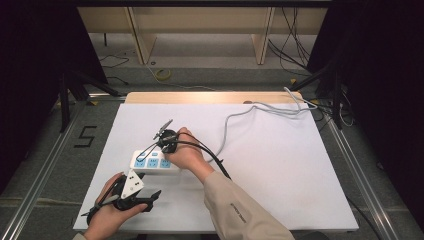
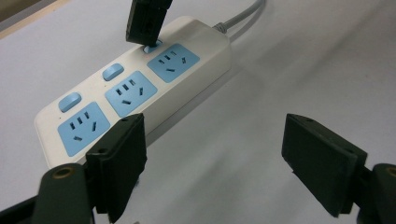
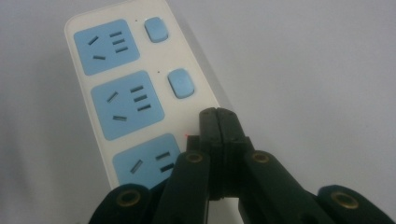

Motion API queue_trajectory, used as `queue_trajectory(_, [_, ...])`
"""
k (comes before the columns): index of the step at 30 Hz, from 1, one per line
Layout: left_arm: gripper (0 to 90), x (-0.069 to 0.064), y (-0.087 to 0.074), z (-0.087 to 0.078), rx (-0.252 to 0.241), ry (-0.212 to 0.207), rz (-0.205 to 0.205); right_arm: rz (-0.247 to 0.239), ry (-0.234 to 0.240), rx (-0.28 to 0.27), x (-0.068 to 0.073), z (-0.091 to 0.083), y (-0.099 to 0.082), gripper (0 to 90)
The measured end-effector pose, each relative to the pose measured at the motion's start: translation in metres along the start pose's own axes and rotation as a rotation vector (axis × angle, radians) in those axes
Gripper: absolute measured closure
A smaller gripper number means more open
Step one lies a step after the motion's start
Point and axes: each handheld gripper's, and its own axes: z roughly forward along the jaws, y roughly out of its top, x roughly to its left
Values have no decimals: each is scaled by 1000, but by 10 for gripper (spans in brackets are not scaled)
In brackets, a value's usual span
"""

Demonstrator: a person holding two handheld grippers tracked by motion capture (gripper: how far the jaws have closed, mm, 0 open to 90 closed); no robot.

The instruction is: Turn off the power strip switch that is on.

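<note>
Broad white worktop (image 1: 280,170), carrying a white plastic three-socket power strip with pale-blue faces and rocker switches (image 2: 135,88) near its front left, grey cord trailing to the far right. Right tool (image 3: 218,122), jaws pressed together and empty, tip down on the third blue switch (image 2: 152,46) at the cord end; small red light beside it. Probably mid-press on that switch. Next: lift straight off, perhaps shift to the neighbouring switch. Left tool (image 2: 212,158), jaws wide apart, idle just beside the strip's near end.
</note>
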Motion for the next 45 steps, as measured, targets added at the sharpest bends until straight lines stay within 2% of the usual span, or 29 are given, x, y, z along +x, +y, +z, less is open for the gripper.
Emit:
queue_trajectory(15, [220, 0, 0, 0, 1, 0, -1, 2, -1, -17, 1, -1, -2, 900])
queue_trajectory(16, [220, 0, 0, 0, 1, 0, -1, 1, -1, -34, 1, -2, -3, 900])
queue_trajectory(21, [220, 0, 0, 0, 1, 0, -1, -8, -8, -18, -1, -5, -3, 900])
queue_trajectory(35, [220, 0, 0, 1, 0, 0, -4, -6, -16, -58, -4, -17, -8, 900])
queue_trajectory(38, [220, 0, 0, 1, 2, 1, -1, -10, -15, -80, -5, -21, -11, 900])
queue_trajectory(41, [220, 0, 0, 0, 6, 3, 2, 4, -13, -101, -7, -27, -14, 857])
queue_trajectory(45, [220, 0, 0, 1, 6, 2, 0, 23, -4, -129, -10, -35, -20, 846])
